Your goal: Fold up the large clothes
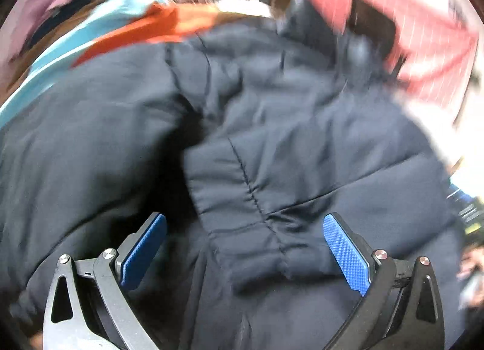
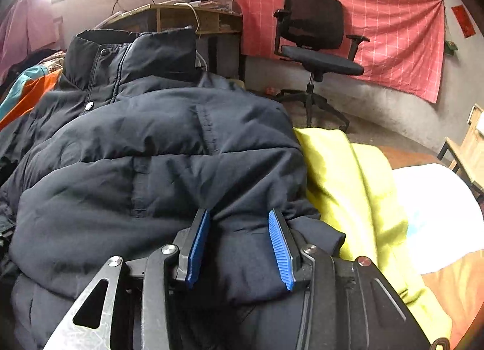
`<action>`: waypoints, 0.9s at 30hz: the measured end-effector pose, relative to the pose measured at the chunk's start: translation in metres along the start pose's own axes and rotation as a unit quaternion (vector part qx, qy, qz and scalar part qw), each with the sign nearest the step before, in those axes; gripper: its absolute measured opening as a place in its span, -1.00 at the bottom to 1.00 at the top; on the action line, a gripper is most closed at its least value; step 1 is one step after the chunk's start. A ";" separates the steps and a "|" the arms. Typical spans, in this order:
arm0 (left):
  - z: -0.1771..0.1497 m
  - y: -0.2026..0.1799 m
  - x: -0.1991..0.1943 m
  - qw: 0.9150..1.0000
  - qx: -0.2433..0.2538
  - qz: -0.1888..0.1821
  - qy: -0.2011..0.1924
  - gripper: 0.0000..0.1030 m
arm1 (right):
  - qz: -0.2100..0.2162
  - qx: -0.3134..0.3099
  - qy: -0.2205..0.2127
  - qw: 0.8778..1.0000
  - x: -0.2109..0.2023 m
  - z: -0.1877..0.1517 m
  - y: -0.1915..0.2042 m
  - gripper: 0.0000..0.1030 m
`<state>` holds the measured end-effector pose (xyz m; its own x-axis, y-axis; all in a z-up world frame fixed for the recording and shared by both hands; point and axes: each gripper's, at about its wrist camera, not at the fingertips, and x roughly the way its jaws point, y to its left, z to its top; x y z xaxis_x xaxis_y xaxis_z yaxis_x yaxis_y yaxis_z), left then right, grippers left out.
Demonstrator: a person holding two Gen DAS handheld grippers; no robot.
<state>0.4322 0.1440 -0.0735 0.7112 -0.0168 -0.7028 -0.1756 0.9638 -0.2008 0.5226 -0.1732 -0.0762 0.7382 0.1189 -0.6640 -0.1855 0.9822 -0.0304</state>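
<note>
A dark navy puffer jacket (image 1: 272, 126) fills the blurred left wrist view. My left gripper (image 1: 245, 223) is open wide, its blue pads on either side of a sleeve cuff (image 1: 260, 247), not closed on it. In the right wrist view the jacket (image 2: 145, 144) lies bulky with its collar (image 2: 130, 47) standing at the far end. My right gripper (image 2: 239, 220) is shut on a fold of the jacket's near hem, with fabric pinched between the blue pads.
An orange and teal garment (image 2: 27, 86) lies to the left of the jacket. A yellow-green cloth (image 2: 357, 186) and a white one (image 2: 435, 207) lie to the right. A black office chair (image 2: 314, 47), a wooden desk (image 2: 187, 17) and a red wall cloth (image 2: 393, 23) stand beyond.
</note>
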 end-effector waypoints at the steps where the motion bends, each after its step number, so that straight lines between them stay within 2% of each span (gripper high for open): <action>1: -0.001 0.005 -0.013 1.000 -0.014 -0.015 -0.008 0.98 | -0.005 -0.003 -0.005 1.000 -0.004 0.000 0.001 -0.06; 2: -0.004 0.013 -0.030 0.999 -0.028 -0.024 -0.014 0.97 | -0.010 -0.012 -0.012 1.000 -0.010 0.002 0.005 0.19; 4: -0.013 0.029 -0.060 0.998 -0.048 -0.022 -0.018 0.97 | -0.015 -0.022 -0.029 0.999 -0.023 0.004 0.013 0.47; 8: -0.033 0.058 -0.100 0.998 -0.068 0.007 -0.017 0.97 | 0.011 -0.033 -0.049 0.998 -0.042 0.011 0.040 0.48; 13: -0.067 0.088 -0.147 0.993 -0.114 0.036 -0.018 0.97 | 0.098 -0.033 -0.039 0.994 -0.061 0.018 0.098 0.58; 17: -0.094 0.125 -0.177 0.982 -0.179 0.052 -0.028 0.97 | 0.162 -0.065 -0.029 0.984 -0.070 0.015 0.155 0.66; 18: -0.100 0.137 -0.179 0.977 -0.202 0.056 -0.030 0.97 | 0.174 -0.077 -0.029 0.981 -0.071 0.013 0.171 0.67; 21: -0.108 0.163 -0.183 0.966 -0.255 0.041 -0.021 0.97 | 0.188 -0.114 -0.025 0.975 -0.068 0.005 0.213 0.69; 24: -0.106 0.176 -0.182 0.961 -0.275 0.027 -0.019 0.97 | 0.196 -0.151 0.013 0.969 -0.048 -0.007 0.245 0.70; 27: -0.103 0.186 -0.177 0.955 -0.297 0.015 -0.009 0.97 | 0.194 -0.161 0.042 0.967 -0.026 -0.018 0.261 0.73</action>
<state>0.2036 0.2990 -0.0572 0.7107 0.0180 -0.7032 -0.5470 0.6428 -0.5364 0.4431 0.0778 -0.0801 0.5190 0.4439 -0.7305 -0.6402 0.7681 0.0119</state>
